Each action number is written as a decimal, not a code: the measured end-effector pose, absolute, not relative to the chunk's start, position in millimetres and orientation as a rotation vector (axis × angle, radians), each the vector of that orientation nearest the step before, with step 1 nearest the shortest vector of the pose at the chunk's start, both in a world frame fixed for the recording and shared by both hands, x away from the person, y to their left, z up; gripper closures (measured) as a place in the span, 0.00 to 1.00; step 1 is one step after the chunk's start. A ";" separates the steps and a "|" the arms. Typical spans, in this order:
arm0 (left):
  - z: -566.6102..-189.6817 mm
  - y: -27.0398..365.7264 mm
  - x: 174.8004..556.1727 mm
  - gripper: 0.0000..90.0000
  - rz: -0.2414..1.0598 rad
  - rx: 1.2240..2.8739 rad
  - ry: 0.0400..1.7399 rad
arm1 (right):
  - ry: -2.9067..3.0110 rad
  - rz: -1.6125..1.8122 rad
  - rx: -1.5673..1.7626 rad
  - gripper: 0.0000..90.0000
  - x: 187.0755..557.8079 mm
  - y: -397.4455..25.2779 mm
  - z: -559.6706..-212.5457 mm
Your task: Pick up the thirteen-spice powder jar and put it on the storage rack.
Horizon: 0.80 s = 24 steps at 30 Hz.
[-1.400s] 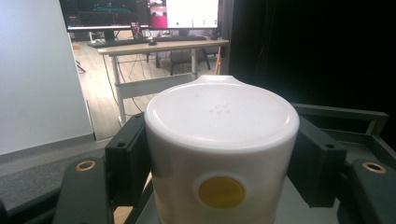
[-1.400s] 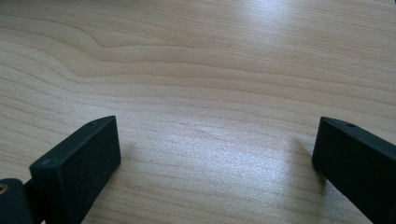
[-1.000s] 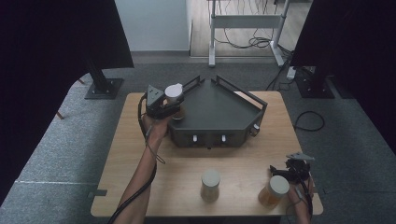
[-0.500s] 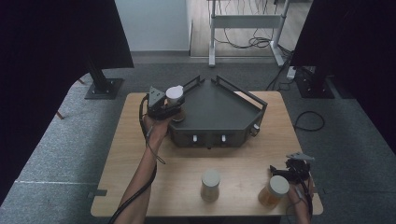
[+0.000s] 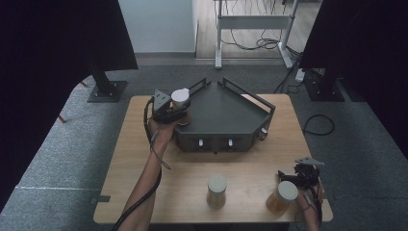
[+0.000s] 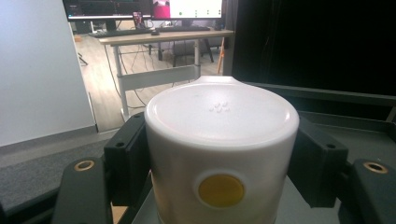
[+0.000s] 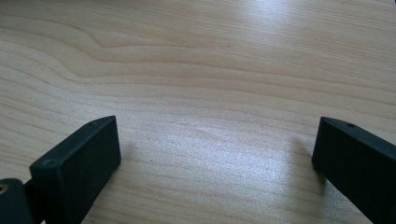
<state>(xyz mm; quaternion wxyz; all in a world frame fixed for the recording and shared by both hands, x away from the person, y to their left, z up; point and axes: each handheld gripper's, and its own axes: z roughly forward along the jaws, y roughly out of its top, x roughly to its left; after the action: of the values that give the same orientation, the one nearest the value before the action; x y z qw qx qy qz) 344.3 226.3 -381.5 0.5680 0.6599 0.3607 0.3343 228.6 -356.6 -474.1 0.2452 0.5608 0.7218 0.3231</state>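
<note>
High view: left claw (image 5: pixel 174 107) grips white-lid jar (image 5: pixel 180 98) at left edge of dark tray (image 5: pixel 226 115). Right claw (image 5: pixel 294 175) wide apart, holds nothing (bare worktop (image 7: pixel 201 84) between jaws), beside orange jar (image 5: pixel 282 197).

The wooden table (image 5: pixel 144 159) bears a dark angular tray (image 5: pixel 226 120) — and two lidded jars (image 5: pixel 216 190), near its front edge.
</note>
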 end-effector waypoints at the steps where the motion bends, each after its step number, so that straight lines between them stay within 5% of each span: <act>1: -381.5 226.2 344.1 0.34 0.788 1.551 0.846 | 1.970 0.882 1.531 0.00 228.6 -356.6 -474.1; 24: -378.3 224.5 347.1 0.07 0.793 1.576 0.826 | 1.970 0.882 1.531 0.00 228.5 -356.6 -474.2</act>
<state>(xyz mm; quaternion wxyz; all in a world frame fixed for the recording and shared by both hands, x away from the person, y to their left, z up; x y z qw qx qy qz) 347.1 224.5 -378.3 0.5618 0.6692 0.3509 0.3368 228.5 -356.6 -474.2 0.2452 0.5608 0.7218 0.3232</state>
